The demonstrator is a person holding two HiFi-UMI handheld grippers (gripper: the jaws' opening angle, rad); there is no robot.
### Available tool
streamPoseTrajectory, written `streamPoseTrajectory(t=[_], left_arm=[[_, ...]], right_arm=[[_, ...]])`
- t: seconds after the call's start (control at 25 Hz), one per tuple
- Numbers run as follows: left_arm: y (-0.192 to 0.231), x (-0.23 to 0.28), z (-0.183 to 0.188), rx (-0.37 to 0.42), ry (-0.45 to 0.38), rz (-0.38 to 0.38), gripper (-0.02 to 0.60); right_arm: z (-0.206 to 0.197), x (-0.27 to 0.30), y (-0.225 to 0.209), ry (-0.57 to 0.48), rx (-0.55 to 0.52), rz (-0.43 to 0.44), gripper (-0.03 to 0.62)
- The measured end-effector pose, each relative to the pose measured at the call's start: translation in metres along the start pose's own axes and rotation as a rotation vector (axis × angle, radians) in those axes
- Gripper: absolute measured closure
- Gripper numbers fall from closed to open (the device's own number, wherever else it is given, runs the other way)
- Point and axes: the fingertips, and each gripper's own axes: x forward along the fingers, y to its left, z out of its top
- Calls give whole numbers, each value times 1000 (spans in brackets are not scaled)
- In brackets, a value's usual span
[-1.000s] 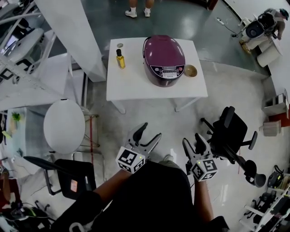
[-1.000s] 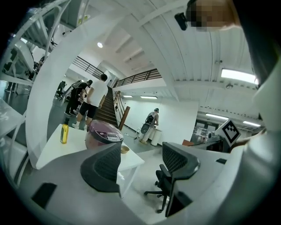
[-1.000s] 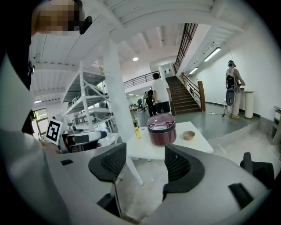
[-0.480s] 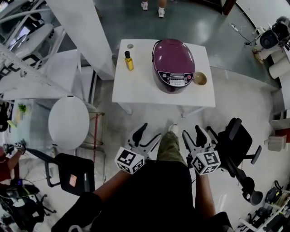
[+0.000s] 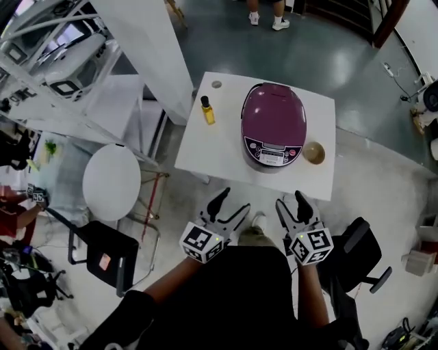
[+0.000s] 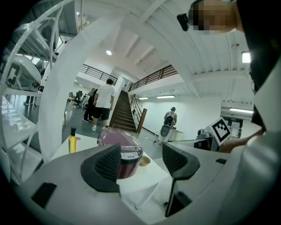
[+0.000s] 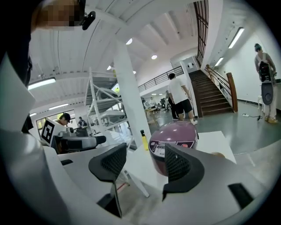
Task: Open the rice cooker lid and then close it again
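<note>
A purple rice cooker (image 5: 274,125) stands on a white table (image 5: 212,154) with its lid down and its control panel facing me. It also shows between the jaws in the left gripper view, rice cooker (image 6: 127,151), and in the right gripper view, rice cooker (image 7: 173,136). My left gripper (image 5: 230,203) and right gripper (image 5: 292,203) are both open and empty, held short of the table's near edge, well apart from the cooker.
A yellow oil bottle (image 5: 206,111) stands left of the cooker and a small wooden bowl (image 5: 313,152) to its right. A white pillar (image 5: 147,48), a round white stool (image 5: 111,182) and a black chair (image 5: 104,254) are at the left; another black chair (image 5: 359,253) at the right. A person (image 5: 265,14) stands beyond the table.
The table and cooker have come closer and shifted right in the head view as I walked toward them. Both grippers stayed open and kept their pose in front of me.
</note>
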Motion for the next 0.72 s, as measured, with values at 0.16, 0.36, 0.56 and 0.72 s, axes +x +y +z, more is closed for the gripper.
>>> streamPoseTrajectory(t=[0.16,0.36,0.56,0.72], left_arm=[[4,24,11,12,-22,64,308],[15,48,20,12,-44,145,307],[30,63,27,1,-74,237,307],[31,76,32,4,-96,293,307]], right_arm=[[7,14,-24,1,10,66,353],[17,35,-55,43,-18,138,353],[31,55,-77,39,-40,186,355],[34,68,-86,71,-75,258,355]])
